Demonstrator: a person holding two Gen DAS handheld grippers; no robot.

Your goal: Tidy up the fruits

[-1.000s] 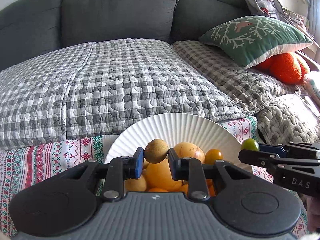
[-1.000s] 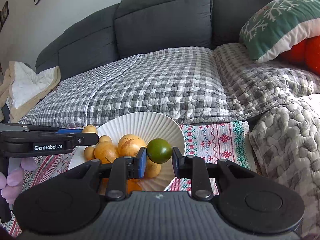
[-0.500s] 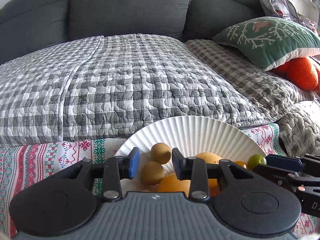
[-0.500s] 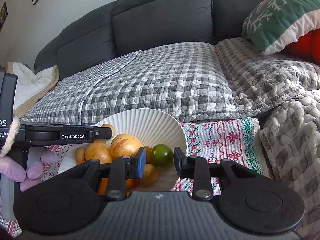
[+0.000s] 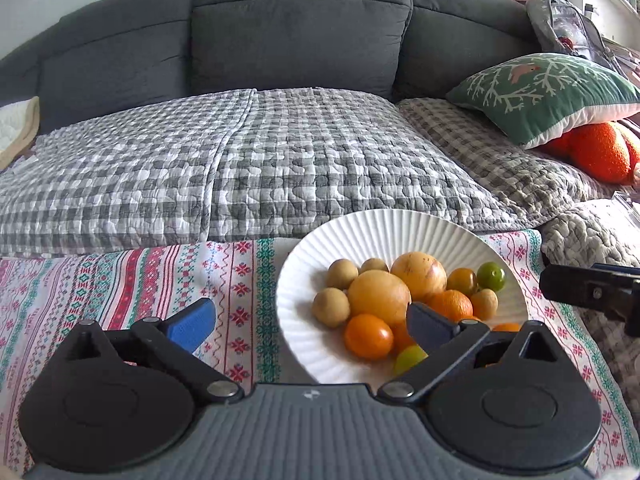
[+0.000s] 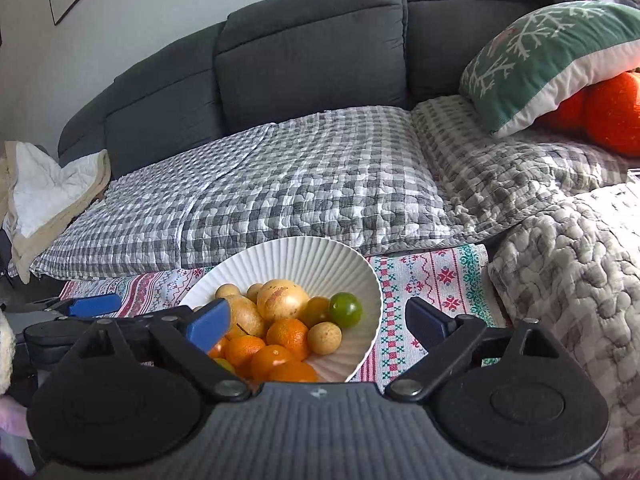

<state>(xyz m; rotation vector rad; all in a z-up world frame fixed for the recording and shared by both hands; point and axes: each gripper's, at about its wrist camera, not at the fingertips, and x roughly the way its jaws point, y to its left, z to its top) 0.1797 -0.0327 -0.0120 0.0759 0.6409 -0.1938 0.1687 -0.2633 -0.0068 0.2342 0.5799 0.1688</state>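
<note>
A white ribbed bowl [image 5: 352,232] [image 6: 304,260] on a patterned cloth holds several fruits: small tan ones [image 5: 341,273], two large yellow ones [image 5: 379,297], oranges [image 5: 369,336] and a green lime [image 5: 491,276] [image 6: 345,309]. My left gripper [image 5: 310,322] hangs just in front of the bowl's left rim, its jaws opening wide with nothing between the pads. My right gripper [image 6: 320,322] hovers over the bowl's near right side, jaws also opening, gripping nothing; the fruit lies below and beyond it. The right gripper's finger [image 5: 592,292] shows at the right edge of the left wrist view.
The patterned red, green and white cloth [image 5: 140,280] covers the near surface. Behind it lies a grey checked quilt [image 5: 248,168] on a dark grey sofa [image 5: 300,32]. A green cushion [image 5: 548,92] and orange plush [image 5: 600,152] lie at the right. A knobbly blanket [image 6: 568,264] is at the right.
Both grippers opened and let go: the tan fruit dropped from the left and the lime from the right into the bowl. Both grippers drew back from the bowl, the left also shifting left.
</note>
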